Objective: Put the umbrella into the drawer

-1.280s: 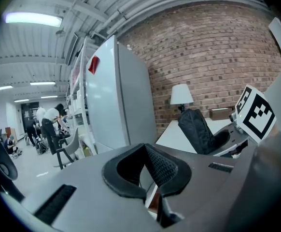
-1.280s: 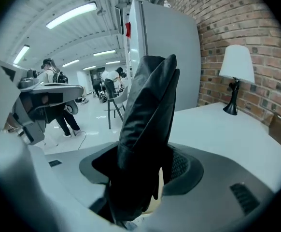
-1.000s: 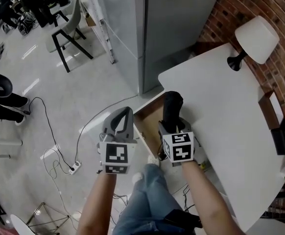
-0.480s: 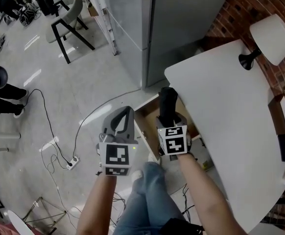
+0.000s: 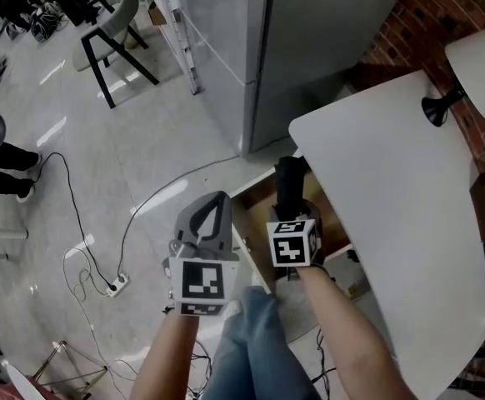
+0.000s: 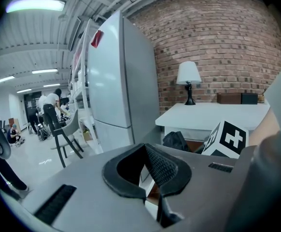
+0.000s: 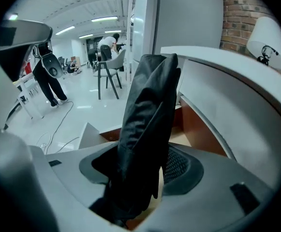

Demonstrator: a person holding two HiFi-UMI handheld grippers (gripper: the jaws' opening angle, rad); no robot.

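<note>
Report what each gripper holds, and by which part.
Right gripper: the folded black umbrella, clamped near one end, the rest jutting out beyond the jaws. Left gripper: nothing, jaws together.

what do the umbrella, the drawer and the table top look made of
umbrella: black matte fabric, probably nylon or polyester; it shows soft folds and creases.
drawer: brown wood or wood-look board inside, with what looks like a white-coated front.
table top: smooth white board, likely laminate or paint; flat, even, with a slight sheen.

open lab-like office: brick wall (image 5: 442,15) at 2 o'clock, fridge (image 5: 309,40) at 12, chair (image 5: 113,32) at 11, loose floor cables (image 5: 84,257) at 8.
</note>
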